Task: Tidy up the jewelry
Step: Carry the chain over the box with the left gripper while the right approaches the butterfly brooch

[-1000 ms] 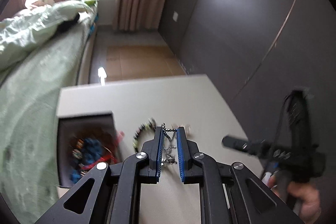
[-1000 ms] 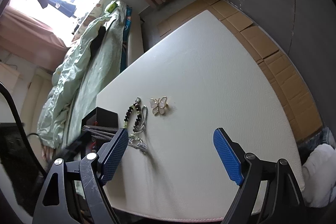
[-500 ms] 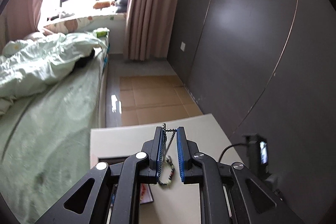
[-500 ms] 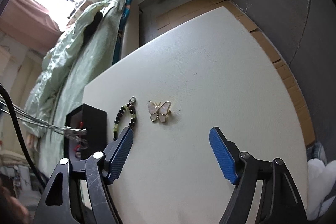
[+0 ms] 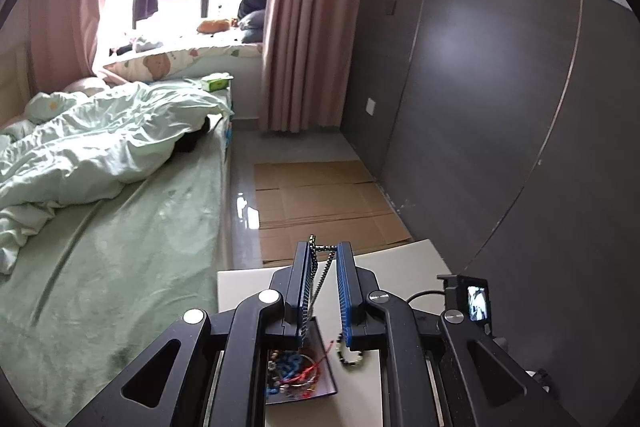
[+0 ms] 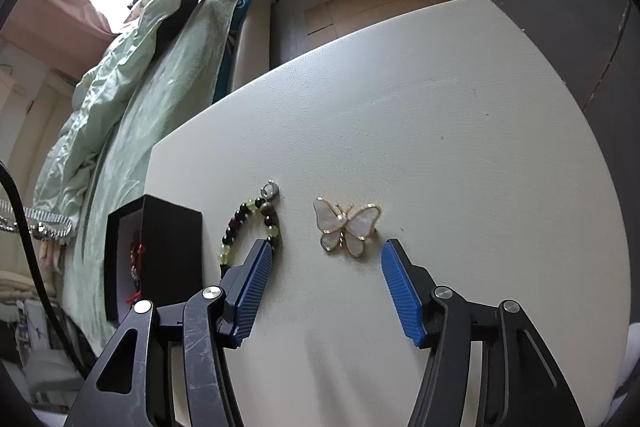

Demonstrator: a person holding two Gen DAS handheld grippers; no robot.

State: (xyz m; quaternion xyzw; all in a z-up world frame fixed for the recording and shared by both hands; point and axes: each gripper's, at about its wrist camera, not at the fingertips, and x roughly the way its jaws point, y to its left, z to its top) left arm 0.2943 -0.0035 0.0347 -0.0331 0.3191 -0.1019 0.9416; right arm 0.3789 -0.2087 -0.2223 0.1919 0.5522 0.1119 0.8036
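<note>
Right tool (image 6: 324, 263) closing over butterfly brooch (image 6: 347, 225); bead bracelet (image 6: 250, 225), black box (image 6: 168, 251) leftward, contents unclear.

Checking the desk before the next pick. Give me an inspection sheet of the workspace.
Surface: white table, mostly bare.
Job's things: black box at its left edge with jewelry inside; bead bracelet and butterfly brooch lying beside it; chain necklace lifted over the box.
Clutter: nothing seen.
Grippers: left gripper shut on the chain necklace; right gripper closing, the brooch just ahead of its fingers, untouched.
Cables: black cable at the left of the right wrist view.
Surroundings: bed with green bedding, cardboard on the floor, curtains, dark wall panels.
</note>
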